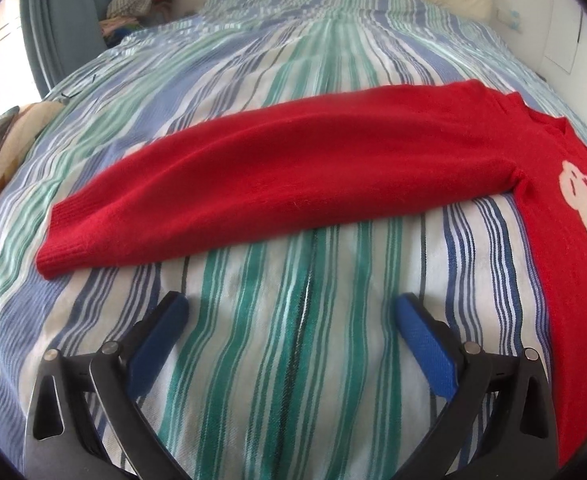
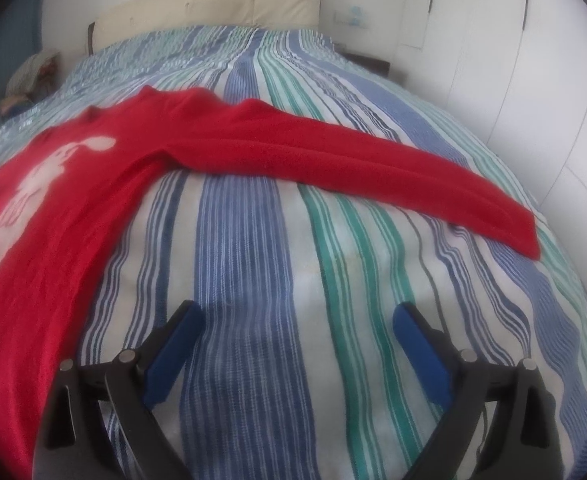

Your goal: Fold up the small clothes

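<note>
A red sweater (image 1: 277, 184) lies flat on the striped bed (image 1: 293, 360), sleeves stretched along the nine-to-three line. Left claw (image 1: 293, 312) and right claw (image 2: 299, 316) hover wide, empty, just short of it.

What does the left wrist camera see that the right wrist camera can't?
Only the left wrist view shows the sweater's one sleeve with its ribbed cuff and the blue curtain. Only the right wrist view shows the other sleeve and the white wardrobe doors. Both show the red sweater, the striped bedspread and an open gripper.
</note>
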`<state>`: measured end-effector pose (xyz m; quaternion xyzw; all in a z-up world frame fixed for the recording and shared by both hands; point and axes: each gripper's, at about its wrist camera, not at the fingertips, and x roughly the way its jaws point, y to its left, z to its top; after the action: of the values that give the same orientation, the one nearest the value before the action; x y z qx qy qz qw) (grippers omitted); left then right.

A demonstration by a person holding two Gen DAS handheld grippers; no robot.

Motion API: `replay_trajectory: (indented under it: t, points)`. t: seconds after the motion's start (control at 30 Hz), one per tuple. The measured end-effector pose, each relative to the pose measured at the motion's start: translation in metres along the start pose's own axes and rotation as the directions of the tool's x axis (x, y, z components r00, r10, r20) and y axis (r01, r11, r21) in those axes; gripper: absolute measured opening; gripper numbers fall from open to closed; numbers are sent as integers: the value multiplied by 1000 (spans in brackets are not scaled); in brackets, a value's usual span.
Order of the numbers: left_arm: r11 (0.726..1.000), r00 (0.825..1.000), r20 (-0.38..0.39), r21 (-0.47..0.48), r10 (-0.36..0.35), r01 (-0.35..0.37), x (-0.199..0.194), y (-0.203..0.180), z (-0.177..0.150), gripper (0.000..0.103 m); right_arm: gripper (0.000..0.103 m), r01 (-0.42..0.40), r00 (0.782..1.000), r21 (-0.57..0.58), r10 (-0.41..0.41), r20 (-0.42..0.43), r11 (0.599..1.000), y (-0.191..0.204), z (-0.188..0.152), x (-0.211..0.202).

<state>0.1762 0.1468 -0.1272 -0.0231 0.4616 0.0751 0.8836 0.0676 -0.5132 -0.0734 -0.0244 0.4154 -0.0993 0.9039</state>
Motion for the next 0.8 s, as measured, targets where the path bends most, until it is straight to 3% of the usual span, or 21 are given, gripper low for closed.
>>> replay_trajectory:
  t: [0.8]
  points:
    - [998, 1000, 0, 55, 9, -8, -4, -4, -1, 103, 97, 6, 1000, -5, -6, -4, 1000, 1, 0, 1]
